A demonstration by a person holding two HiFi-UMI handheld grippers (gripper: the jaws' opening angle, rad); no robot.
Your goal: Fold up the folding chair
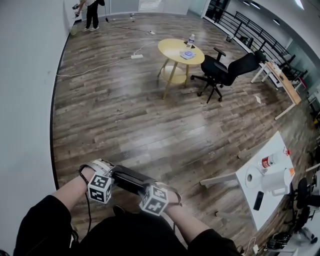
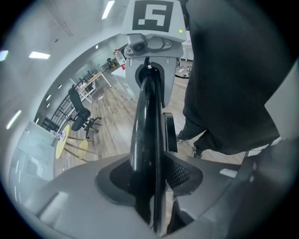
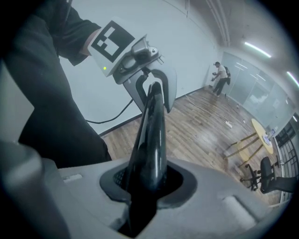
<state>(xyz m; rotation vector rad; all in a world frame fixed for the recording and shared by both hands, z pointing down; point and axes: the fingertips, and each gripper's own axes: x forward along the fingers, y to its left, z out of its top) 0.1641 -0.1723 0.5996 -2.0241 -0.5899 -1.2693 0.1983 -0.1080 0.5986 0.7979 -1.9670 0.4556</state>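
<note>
1. The folding chair (image 1: 131, 180) shows as a black, glossy piece right in front of the person. It is over the wooden floor (image 1: 125, 110), close to the floor's left edge where the white wall (image 1: 25, 75) rises.
2. The left gripper (image 2: 150, 179) is clenched on a black bar of the chair. In the left gripper view the bar runs straight up between the jaws, and the meshed pad (image 2: 180, 172) lies against its side.
3. The right gripper (image 3: 147, 179) is clamped on the same bar, which fills the gap between its jaws.
4. Each gripper view shows the other gripper at the far end of the bar, so the two grip it a little apart. In the head view the marker cubes sit side by side, with the black piece between them.
5. Both of the person's arms, in dark sleeves, reach in from the bottom edge of the head view.
6. Well apart from the chair, toward the floor's far side, stands a round yellow table (image 1: 180, 50) with small items on top. A black office chair (image 1: 225, 70) is just beside it.
7. A white table (image 1: 274, 147) stands at the floor's right edge and carries a paper roll (image 1: 252, 177), a bottle (image 1: 267, 161) and a flat black object (image 1: 258, 200).
8. A white cable (image 1: 100, 67) trails across the floor from the left wall toward the yellow table.
9. Another person (image 1: 91, 12) stands at the floor's far left corner.
</note>
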